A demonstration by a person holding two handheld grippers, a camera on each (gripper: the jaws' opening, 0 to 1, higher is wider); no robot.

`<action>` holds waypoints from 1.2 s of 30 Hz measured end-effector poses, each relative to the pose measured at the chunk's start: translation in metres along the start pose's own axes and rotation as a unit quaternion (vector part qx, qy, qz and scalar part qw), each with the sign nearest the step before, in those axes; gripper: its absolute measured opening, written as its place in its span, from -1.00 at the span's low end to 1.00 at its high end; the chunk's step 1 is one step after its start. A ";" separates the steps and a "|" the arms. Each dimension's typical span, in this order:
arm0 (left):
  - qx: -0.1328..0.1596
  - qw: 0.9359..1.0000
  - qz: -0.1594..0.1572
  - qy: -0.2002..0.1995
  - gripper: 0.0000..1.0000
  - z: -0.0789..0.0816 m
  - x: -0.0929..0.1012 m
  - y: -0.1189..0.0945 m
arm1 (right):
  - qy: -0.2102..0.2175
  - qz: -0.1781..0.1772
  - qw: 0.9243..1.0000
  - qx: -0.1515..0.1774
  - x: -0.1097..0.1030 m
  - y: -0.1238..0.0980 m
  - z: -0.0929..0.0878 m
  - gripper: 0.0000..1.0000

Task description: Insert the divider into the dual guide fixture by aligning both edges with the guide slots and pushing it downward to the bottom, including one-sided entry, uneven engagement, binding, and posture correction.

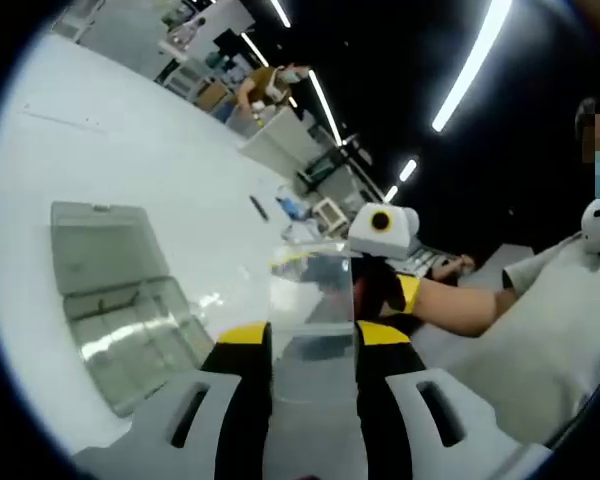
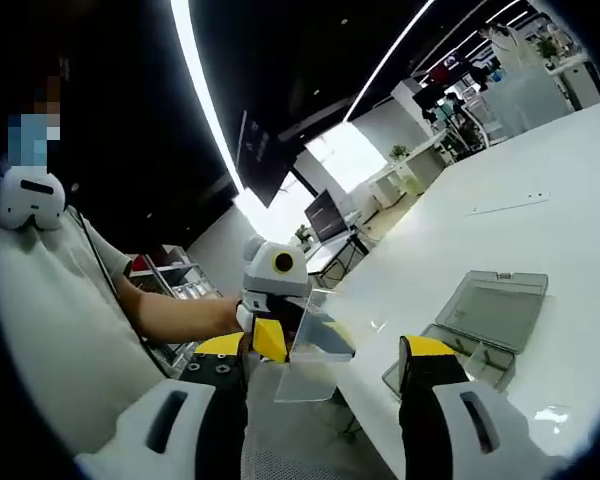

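— Divider (image 1: 315, 300), clear sheet: where?
— Your left gripper (image 1: 313, 345) clamps it, off the table (image 1: 130, 150). Right gripper (image 2: 325, 365) gapes wide, unloaded. Open fixture (image 1: 120, 300) at nine o'clock.

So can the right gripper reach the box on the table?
Probably yes: the right gripper is open and holds nothing, and the open box lies ahead with bare table around it.

the left gripper (image 1: 313, 345), with yellow-tipped black jaws, pinches a clear, flat plastic divider sheet (image 1: 315, 300) standing up between them. to its left a transparent hinged plastic box (image 1: 120, 295) lies open on the white table (image 1: 130, 150). at right, the other gripper (image 1: 385, 285) touches the sheet's far edge, a person's forearm (image 1: 455, 305) behind it.
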State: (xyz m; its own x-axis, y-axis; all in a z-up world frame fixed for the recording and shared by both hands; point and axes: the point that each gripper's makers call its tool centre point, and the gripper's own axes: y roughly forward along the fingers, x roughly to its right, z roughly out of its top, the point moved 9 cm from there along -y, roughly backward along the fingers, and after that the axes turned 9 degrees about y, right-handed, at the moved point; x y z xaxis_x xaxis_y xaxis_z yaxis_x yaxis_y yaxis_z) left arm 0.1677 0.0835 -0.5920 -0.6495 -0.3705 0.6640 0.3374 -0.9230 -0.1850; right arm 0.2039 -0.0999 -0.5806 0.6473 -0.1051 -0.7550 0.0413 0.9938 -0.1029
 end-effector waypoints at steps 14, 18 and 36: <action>0.012 0.999 -0.031 0.010 -0.40 0.006 0.012 0.003 | 0.015 0.028 0.999 0.008 -0.006 0.006 0.005 0.17; 0.015 0.999 -0.038 0.011 -0.40 0.008 0.014 0.004 | 0.021 0.035 0.999 0.011 -0.007 0.006 0.006 0.17; 0.013 0.998 -0.062 0.017 -0.40 0.011 0.023 0.011 | 0.044 0.054 0.997 0.027 -0.008 0.005 0.009 0.04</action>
State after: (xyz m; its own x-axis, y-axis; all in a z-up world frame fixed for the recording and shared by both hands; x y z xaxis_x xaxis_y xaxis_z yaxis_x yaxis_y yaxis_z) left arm 0.1636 0.0655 -0.5709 -0.7100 -0.2564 0.6559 0.2691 -0.9595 -0.0837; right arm 0.2056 -0.0942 -0.5697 0.5811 0.0017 -0.8138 0.0171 0.9998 0.0143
